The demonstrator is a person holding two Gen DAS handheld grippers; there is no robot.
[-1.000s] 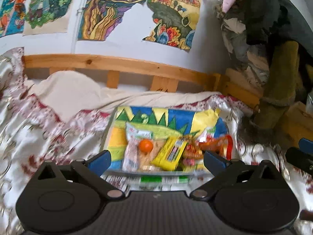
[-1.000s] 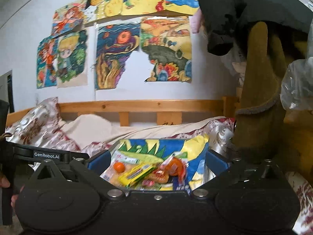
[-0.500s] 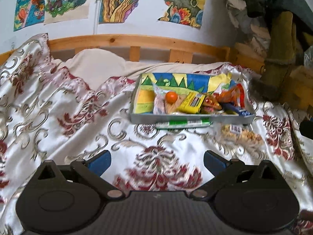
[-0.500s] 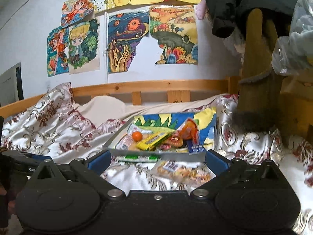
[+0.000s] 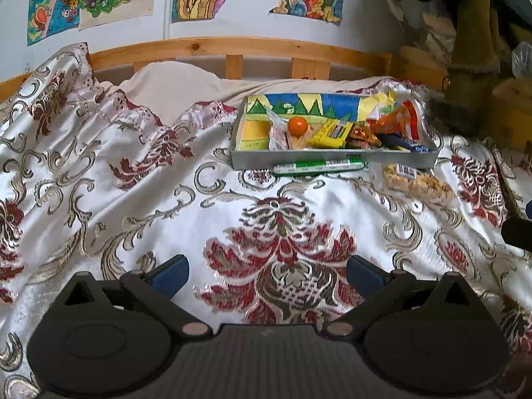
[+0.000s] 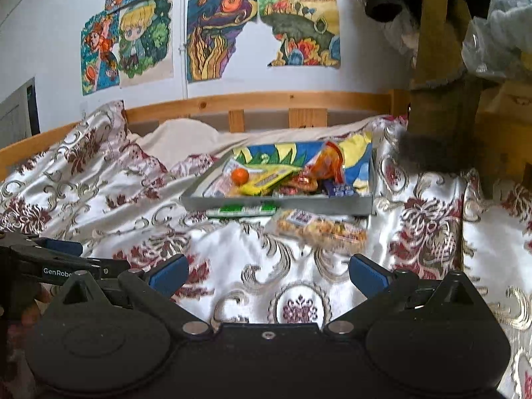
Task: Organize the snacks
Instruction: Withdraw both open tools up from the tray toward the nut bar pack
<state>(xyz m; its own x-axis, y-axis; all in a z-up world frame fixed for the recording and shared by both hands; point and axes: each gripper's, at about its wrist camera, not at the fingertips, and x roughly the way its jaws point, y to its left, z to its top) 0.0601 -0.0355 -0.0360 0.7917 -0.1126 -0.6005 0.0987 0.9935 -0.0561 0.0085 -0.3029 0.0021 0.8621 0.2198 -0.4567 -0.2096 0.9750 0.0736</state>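
Holding both grippers, left [image 5: 267, 271] and right [image 6: 268, 271], over the bed with jaws released and empty, we note two snacks outside the tray [image 5: 332, 160]: green stick [image 5: 319, 167] along its front wall, clear packet [image 6: 321, 228] just right, probably nuts. Both lie ahead, long axes crosswise; the right is nearer.

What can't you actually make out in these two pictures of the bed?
- Print on the green stick-shaped packet: too small, both views.
- Clear bag of golden snacks: motion-blurred, right view.
- Snacks low in the shallow grey tray: hidden by its front wall.
- Right gripper: cut off by the left view's edge.
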